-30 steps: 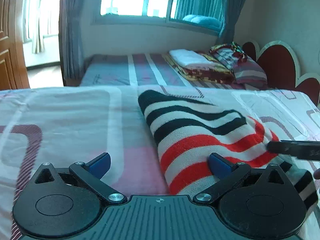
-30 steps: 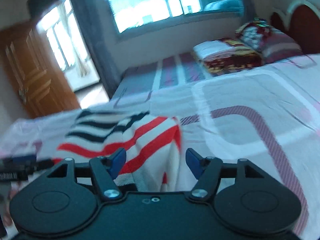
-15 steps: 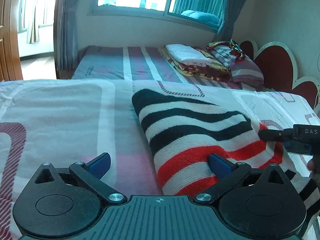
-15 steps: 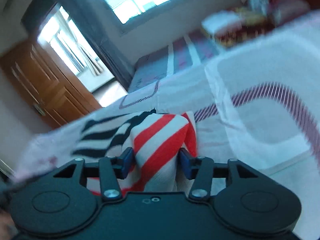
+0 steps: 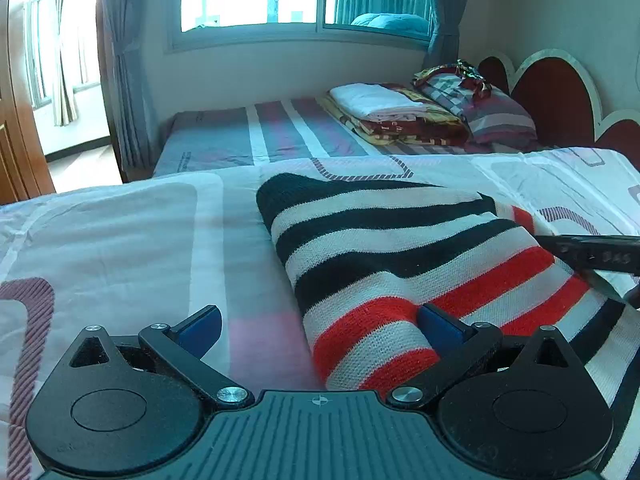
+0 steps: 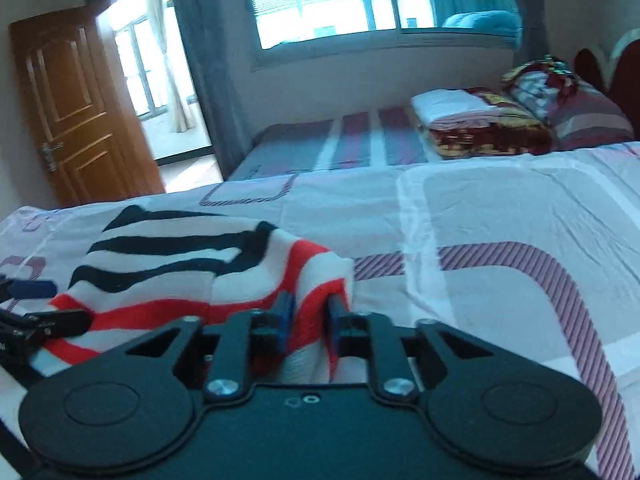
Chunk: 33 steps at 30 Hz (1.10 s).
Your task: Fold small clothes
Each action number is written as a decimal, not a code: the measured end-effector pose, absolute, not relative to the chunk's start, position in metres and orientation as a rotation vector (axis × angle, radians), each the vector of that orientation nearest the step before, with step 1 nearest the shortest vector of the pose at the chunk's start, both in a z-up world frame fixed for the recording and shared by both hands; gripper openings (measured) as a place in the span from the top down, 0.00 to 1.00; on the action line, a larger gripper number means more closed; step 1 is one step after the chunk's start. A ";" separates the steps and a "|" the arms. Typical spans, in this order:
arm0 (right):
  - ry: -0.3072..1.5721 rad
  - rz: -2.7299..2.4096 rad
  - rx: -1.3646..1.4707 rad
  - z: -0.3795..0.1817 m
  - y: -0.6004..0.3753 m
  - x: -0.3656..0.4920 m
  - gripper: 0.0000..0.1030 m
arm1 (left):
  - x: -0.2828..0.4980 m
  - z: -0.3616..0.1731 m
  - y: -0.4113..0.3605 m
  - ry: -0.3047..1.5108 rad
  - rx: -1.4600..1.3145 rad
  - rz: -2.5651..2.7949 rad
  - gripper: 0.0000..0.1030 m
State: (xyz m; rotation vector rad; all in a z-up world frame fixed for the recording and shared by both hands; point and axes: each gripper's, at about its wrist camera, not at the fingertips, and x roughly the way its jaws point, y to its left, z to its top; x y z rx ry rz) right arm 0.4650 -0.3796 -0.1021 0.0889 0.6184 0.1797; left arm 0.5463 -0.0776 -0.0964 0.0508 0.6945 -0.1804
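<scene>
Lying on the patterned bed sheet [image 5: 120,232], a knitted sweater [image 5: 400,256] striped black, white and red is partly folded, edges still uneven. Left tool [image 5: 320,330] gapes wide, one pad on the soft ribbed knit. Right tool [image 6: 306,322] pinches a raised fold, jaws lately easing slightly.

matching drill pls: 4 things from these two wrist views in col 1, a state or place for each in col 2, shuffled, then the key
1. right gripper
2. left gripper
3. striped sweater
4. wooden door

A. lying on the near bed's patterned sheet
B. jaws wide apart, one finger resting on the knit
C. standing open at the far left
D. pads pinching a fold of knit fabric

Pairs: 1-D, 2-B, 3-A, 4-C
</scene>
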 end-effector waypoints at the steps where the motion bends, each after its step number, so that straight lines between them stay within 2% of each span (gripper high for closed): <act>1: 0.617 0.160 0.111 -0.101 -0.385 0.461 0.40 | 0.544 -0.093 -0.078 0.692 0.060 -0.175 0.00; 7: 0.594 0.214 0.199 -0.072 -0.404 0.422 0.42 | 0.514 -0.070 -0.072 0.642 0.021 -0.195 0.00; 15: 0.652 0.308 0.168 -0.056 -0.387 0.401 0.43 | 0.491 -0.073 -0.069 0.667 0.004 -0.194 0.00; 19: 0.699 0.301 0.174 -0.061 -0.383 0.398 0.35 | 0.484 -0.071 -0.068 0.659 0.018 -0.186 0.00; 21: 0.732 0.294 0.156 -0.067 -0.382 0.397 0.35 | 0.483 -0.072 -0.070 0.658 0.036 -0.183 0.00; 22: 0.747 0.275 0.118 -0.071 -0.381 0.397 0.40 | 0.483 -0.072 -0.071 0.659 0.042 -0.182 0.00; 33: 0.827 0.276 0.287 -0.087 -0.409 0.399 0.37 | 0.476 -0.061 -0.064 0.660 0.045 -0.198 0.00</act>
